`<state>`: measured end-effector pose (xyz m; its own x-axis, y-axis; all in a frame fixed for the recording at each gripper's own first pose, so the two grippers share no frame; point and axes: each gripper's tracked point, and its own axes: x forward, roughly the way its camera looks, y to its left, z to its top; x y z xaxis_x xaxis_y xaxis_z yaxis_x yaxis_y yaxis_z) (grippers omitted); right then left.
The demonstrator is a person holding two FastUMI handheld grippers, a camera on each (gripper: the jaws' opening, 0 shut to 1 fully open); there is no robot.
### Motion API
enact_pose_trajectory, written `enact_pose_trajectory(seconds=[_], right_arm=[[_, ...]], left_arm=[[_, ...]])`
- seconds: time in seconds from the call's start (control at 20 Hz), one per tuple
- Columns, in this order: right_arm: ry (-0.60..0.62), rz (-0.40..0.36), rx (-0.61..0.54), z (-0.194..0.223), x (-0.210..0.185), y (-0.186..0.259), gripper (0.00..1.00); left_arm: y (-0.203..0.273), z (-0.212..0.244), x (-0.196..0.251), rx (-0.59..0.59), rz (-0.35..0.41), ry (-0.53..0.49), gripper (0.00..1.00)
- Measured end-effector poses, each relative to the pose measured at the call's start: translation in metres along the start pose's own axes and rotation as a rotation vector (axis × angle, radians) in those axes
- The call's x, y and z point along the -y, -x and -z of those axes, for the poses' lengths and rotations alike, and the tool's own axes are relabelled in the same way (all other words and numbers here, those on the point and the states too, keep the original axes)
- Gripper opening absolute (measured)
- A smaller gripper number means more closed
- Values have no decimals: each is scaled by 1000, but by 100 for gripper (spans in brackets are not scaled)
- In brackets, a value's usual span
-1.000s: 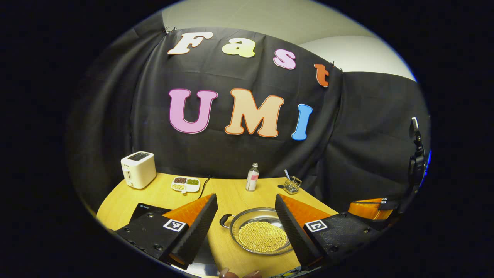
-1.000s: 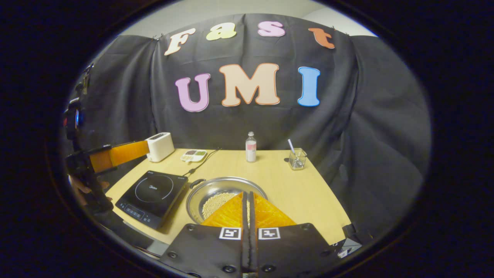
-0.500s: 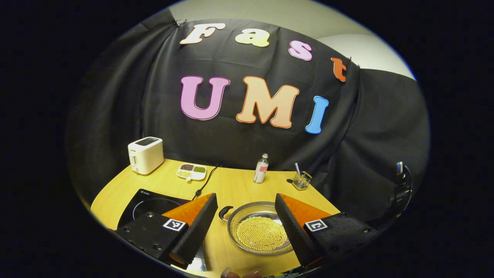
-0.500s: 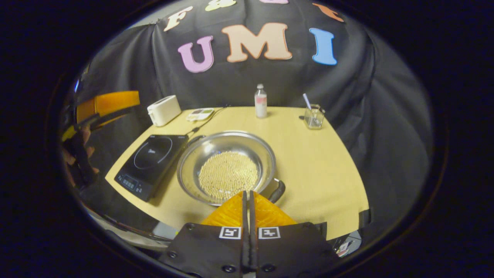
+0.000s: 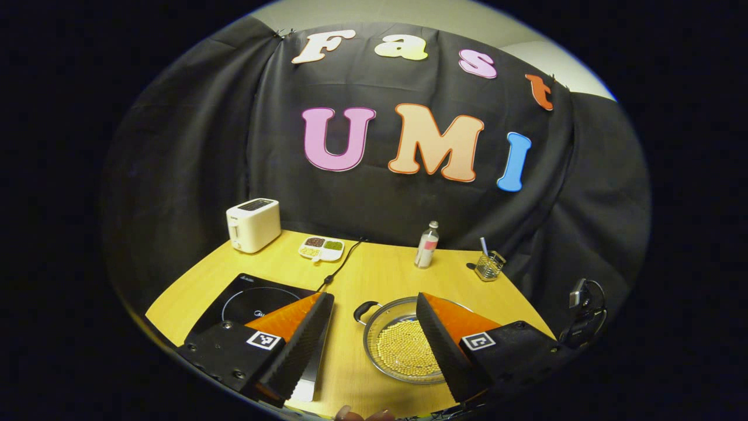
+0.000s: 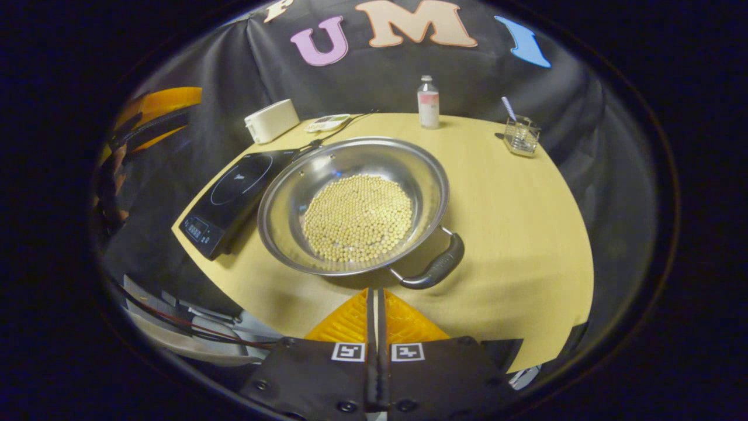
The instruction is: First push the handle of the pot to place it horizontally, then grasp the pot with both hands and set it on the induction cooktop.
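A steel pot (image 6: pixel 286 199) holding yellow beans (image 6: pixel 359 216) stands on the wooden table, just right of the black induction cooktop (image 6: pixel 234 187). Its near black handle (image 6: pixel 435 269) points toward the front right; the far handle (image 6: pixel 308 151) lies by the cooktop's back corner. My right gripper (image 6: pixel 376 291) is shut with nothing in it, hovering a little short of the near handle and slightly to its left. In the left gripper view my left gripper (image 5: pixel 374 297) is open and empty, with the pot (image 5: pixel 371 342) and a handle (image 5: pixel 365 310) seen between its fingers and the cooktop (image 5: pixel 245 295) at left.
Along the table's (image 6: pixel 514 222) far edge are a white toaster (image 5: pixel 252 225), a divided dish of grains (image 5: pixel 320 248), a small bottle (image 5: pixel 428 245) and a glass cup with a straw (image 5: pixel 489 266). The cooktop's cable (image 5: pixel 342 263) runs back toward the dish.
The right gripper, still shut, has tilted down and moved in toward the pot's near handle. The left gripper has shifted left, staying open. The pot has not moved.
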<state>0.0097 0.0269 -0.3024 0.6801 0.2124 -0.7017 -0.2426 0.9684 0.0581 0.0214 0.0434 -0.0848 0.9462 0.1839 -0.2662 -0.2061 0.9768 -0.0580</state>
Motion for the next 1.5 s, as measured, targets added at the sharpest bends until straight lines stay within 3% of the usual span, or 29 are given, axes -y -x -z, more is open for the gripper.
enact_pose_trajectory(seconds=[0.1, 0.15, 0.45, 0.5, 1.35, 1.4, 1.5], right_arm=[[15, -18, -18, 1, 5, -7, 0], [21, -29, -28, 2, 8, -9, 0], [65, -92, -59, 2, 14, -17, 0], [66, -97, -58, 0, 16, -16, 0], [71, -85, -33, -43, 75, -45, 3], [69, -85, -32, -44, 76, -47, 2], [66, -84, -32, -46, 79, -48, 2]], left_arm=[[2, 4, -5, -12, -41, 9, 93], [4, 7, -6, -17, -60, 18, 96], [13, 10, -18, -21, -163, 23, 94], [14, 10, -18, -18, -171, 30, 97], [12, 15, -14, -41, -265, 42, 97], [12, 15, -14, -42, -266, 41, 94], [12, 16, -15, -44, -269, 39, 97]])
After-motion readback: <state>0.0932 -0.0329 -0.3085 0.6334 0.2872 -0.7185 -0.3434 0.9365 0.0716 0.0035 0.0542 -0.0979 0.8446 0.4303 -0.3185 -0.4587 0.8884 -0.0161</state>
